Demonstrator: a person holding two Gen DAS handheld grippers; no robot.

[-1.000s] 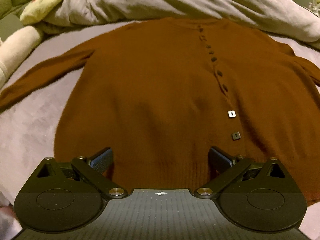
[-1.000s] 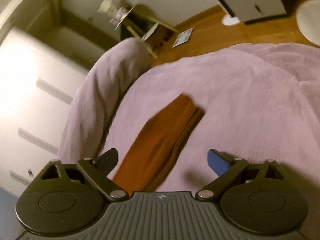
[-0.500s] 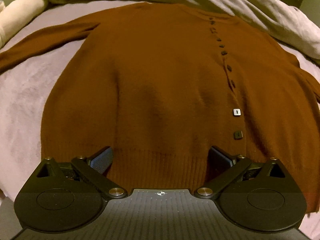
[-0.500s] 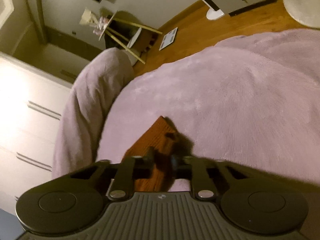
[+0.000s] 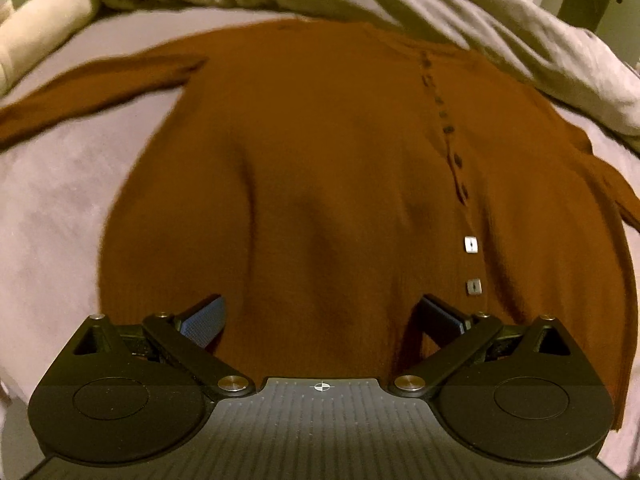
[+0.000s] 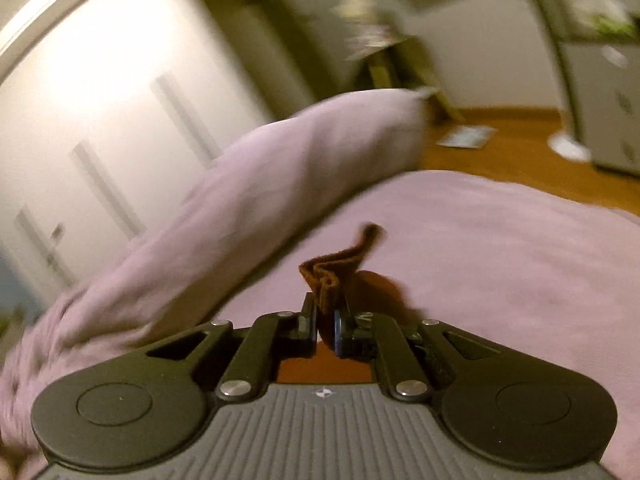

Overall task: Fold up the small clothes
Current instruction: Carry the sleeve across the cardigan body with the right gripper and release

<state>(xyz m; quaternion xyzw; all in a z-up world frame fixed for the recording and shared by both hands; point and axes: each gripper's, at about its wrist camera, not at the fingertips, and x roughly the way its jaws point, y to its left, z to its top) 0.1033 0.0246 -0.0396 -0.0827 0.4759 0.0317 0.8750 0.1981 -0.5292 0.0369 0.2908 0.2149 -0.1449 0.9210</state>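
Observation:
A brown buttoned cardigan (image 5: 320, 184) lies flat on the lilac bed cover (image 5: 52, 216), front up, its left sleeve stretched to the left. My left gripper (image 5: 320, 316) is open, hovering over the cardigan's bottom hem with nothing between its fingers. In the right wrist view my right gripper (image 6: 327, 322) is shut on the cuff end of the cardigan's right sleeve (image 6: 334, 276), which sticks up bunched from the jaws, lifted above the bed cover (image 6: 500, 260).
A rumpled grey duvet (image 5: 440, 12) lies behind the cardigan, with cream pillows (image 5: 36, 28) at the far left. In the right wrist view a lilac bolster (image 6: 260, 184) runs along the bed's edge, with white wardrobe doors (image 6: 100, 100) and wooden floor (image 6: 500, 148) beyond.
My right gripper closed on the sleeve cuff and lifted it off the bed, swinging its view up. My left gripper drifted a little over the hem, still open.

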